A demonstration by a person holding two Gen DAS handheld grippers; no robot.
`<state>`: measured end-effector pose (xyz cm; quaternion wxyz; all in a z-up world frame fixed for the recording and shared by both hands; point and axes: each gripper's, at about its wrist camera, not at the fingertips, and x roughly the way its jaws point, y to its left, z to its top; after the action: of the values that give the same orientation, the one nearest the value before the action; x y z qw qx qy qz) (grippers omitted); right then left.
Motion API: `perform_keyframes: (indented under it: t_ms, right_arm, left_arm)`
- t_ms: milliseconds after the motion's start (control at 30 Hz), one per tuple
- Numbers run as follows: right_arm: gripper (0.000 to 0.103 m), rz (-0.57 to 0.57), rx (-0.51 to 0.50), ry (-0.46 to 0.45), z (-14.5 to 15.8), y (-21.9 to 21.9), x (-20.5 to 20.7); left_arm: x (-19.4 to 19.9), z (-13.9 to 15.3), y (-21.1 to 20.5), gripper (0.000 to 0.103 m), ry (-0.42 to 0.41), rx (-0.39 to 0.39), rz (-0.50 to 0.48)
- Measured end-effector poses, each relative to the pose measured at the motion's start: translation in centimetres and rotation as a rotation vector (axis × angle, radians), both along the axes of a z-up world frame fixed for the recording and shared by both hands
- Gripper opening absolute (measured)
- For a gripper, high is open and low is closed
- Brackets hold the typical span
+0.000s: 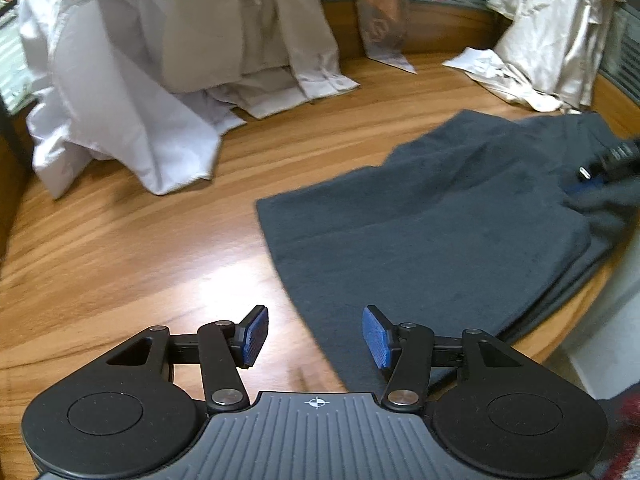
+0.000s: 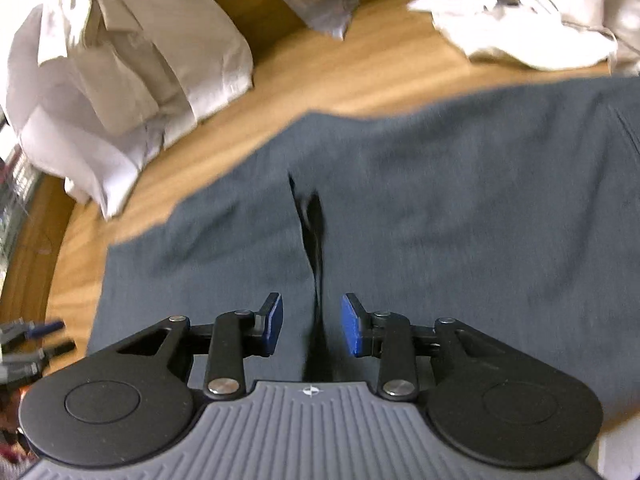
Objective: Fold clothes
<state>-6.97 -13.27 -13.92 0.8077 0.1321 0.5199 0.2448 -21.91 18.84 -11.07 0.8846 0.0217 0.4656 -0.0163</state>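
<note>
1. A dark grey, soft knit garment (image 1: 440, 232) is seen spread on the wooden desk (image 1: 140, 260), with layered edges showing at its near right side, so it appears to be at least partly doubled over
2. The left gripper (image 1: 315, 338) is held with its blue pads wide apart and empty, above the garment's near left edge
3. The right gripper (image 2: 312, 325) is likewise parted with nothing clamped; a raised dark crease (image 2: 314, 232) of the cloth runs up between its pads
4. Pale white and beige shirts (image 1: 160, 60) are heaped at the back left of the desk, and a cream garment (image 1: 552, 32) at the back right, both apart from the grey one
5. The grey cloth is judged light, limp and thick enough to bunch; it would sag if lifted at one point
6. Hold is best taken at an edge or corner, with both layers pinched together, not in the flat middle
</note>
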Motion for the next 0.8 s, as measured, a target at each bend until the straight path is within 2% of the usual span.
perform_keyframes:
  t_ms: [67,100,133,167,233,300,367,467,700,800]
  right_arm:
    - [0.037,0.004,0.001,-0.015,0.1,0.9,1.2]
    - [0.037,0.010,0.001,-0.021,0.0,1.5,1.8]
    - [0.037,0.017,0.000,-0.026,-0.1,2.1,2.4]
    - [0.037,0.025,-0.003,-0.033,-0.2,2.7,2.9]
    - [0.037,0.041,-0.017,-0.056,-0.2,3.7,3.7]
    - [0.036,0.052,-0.031,-0.077,-0.2,4.5,4.3]
    - [0.025,0.044,-0.043,-0.082,0.0,4.2,4.4]
    - [0.021,0.034,-0.060,-0.090,0.3,3.8,4.5]
    - [0.023,0.008,-0.101,-0.108,1.0,2.9,4.7]
    - [0.027,-0.047,-0.095,-0.114,2.5,-0.4,3.8]
  left_arm:
    - [-0.1,-0.6,-0.6,0.052,0.007,-0.013,-0.022]
    - [-0.2,-0.9,-0.9,0.039,0.007,-0.022,-0.033]
    - [-0.3,-1.2,-1.2,0.032,0.011,-0.034,-0.043]
    - [-0.3,-1.4,-1.5,0.030,0.018,-0.045,-0.051]
    - [-0.5,-1.9,-1.8,0.019,0.032,-0.062,-0.059]
    - [-0.7,-2.3,-2.0,0.019,0.043,-0.073,-0.057]
    - [-0.9,-3.0,-2.1,0.019,0.069,-0.079,-0.049]
    - [-1.1,-4.2,-1.8,0.020,0.100,-0.075,-0.015]
    - [-0.9,-2.5,-1.3,0.022,0.072,-0.089,0.061]
    - [-0.4,-1.0,-1.9,0.024,0.042,-0.096,0.075]
